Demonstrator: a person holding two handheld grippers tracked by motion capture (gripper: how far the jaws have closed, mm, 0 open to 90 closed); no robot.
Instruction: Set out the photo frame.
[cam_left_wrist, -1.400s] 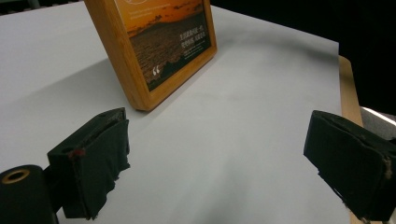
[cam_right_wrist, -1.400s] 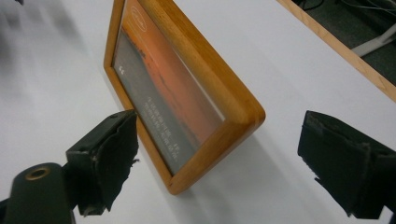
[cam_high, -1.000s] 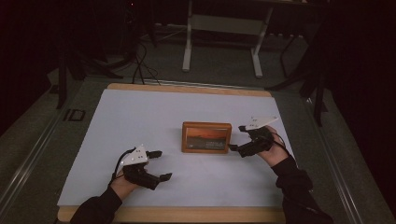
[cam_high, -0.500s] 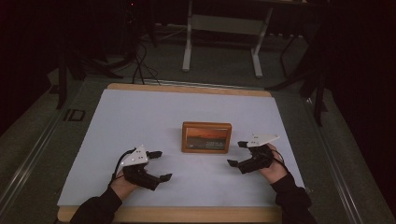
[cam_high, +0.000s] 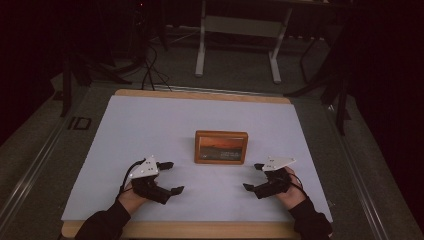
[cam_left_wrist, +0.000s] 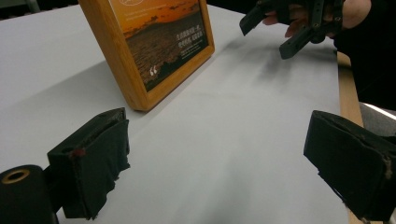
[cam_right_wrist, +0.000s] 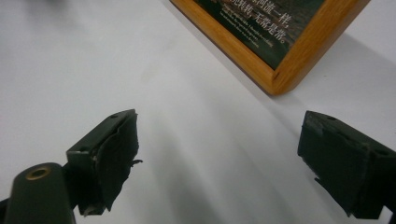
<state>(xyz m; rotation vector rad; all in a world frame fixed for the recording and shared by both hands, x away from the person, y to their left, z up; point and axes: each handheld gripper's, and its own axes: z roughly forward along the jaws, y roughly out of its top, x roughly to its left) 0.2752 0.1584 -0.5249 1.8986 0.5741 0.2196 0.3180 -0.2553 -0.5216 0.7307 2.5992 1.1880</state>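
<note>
The white table sheet (cam_high: 150, 125) looks the same as a second ago, and the wooden picture frame (cam_high: 221, 147) lies in the same spot near the middle of it, untouched, between the two grippers and slightly beyond them. The right gripper (cam_high: 254, 177) is what has changed: a second ago it was up against the frame's right end, half a second ago it had drawn back toward the person, and now it sits well clear of the frame, nearer the front edge. Its jaws stand wide apart with nothing between them. The left gripper (cam_high: 171, 177) has stayed where it was at the front left, its jaws likewise spread wide and empty.

In the left gripper view the frame's top is cut off, and the far right gripper is partly cropped. In the right gripper view just one corner of the frame shows. The small print on the picture is too fine to read.
</note>
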